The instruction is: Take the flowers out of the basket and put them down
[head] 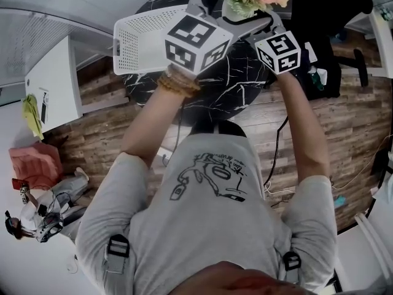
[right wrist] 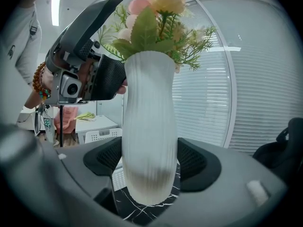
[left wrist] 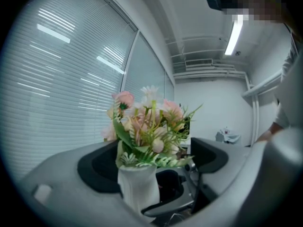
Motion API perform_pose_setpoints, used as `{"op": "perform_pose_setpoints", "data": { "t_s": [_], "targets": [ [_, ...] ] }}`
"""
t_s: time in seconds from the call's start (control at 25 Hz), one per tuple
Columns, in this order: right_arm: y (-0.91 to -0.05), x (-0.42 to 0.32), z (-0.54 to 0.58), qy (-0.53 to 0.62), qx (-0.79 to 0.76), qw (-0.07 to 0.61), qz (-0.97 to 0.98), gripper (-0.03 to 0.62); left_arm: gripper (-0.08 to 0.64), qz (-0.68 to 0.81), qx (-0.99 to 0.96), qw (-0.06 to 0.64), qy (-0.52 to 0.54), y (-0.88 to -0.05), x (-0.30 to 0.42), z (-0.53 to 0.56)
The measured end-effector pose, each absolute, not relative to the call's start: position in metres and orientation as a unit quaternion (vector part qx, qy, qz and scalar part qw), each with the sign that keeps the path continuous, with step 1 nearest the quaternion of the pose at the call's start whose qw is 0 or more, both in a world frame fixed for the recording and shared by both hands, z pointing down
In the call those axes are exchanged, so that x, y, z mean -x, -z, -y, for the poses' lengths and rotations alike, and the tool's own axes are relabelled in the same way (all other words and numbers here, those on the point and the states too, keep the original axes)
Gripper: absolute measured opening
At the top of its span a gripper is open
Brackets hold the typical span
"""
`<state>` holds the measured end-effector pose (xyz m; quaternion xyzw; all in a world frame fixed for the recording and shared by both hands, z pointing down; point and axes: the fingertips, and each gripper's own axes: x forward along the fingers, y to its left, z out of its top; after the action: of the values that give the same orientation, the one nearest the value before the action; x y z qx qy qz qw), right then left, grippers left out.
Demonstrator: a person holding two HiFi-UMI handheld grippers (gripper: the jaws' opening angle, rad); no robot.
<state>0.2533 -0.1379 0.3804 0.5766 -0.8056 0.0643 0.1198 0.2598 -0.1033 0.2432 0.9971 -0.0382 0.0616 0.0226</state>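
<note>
White ribbed vase of flowers clamped between right tongs over black marbled counter; left tongs at its neck.

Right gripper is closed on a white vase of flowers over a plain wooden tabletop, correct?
No, the tabletop is black marble with white veins, seen under the vase in the right gripper view. The right gripper is indeed closed on the white vase of flowers.

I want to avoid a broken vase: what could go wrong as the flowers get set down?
1. The right gripper clamps the vase low on its rounded belly, so the top-heavy flowers could tip it, or it could slip.
2. The left gripper seems to leave a gap beside the neck, so it may steady it little.
</note>
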Motion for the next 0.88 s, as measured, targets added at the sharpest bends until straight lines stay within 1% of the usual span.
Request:
{"op": "perform_pose_setpoints", "data": {
  "t_s": [0.36, 0.88],
  "targets": [
    [-0.430, -0.256, 0.124, -0.080, -0.575, 0.137, 0.802, 0.373, 0.456, 0.029, -0.995, 0.039, -0.087, -0.292, -0.264, 0.091],
    [-0.495, -0.255, 0.107, -0.107, -0.568, 0.143, 0.804, 0.371, 0.451, 0.013, -0.990, 0.070, -0.120, -0.356, -0.270, 0.074]
  ]
}}
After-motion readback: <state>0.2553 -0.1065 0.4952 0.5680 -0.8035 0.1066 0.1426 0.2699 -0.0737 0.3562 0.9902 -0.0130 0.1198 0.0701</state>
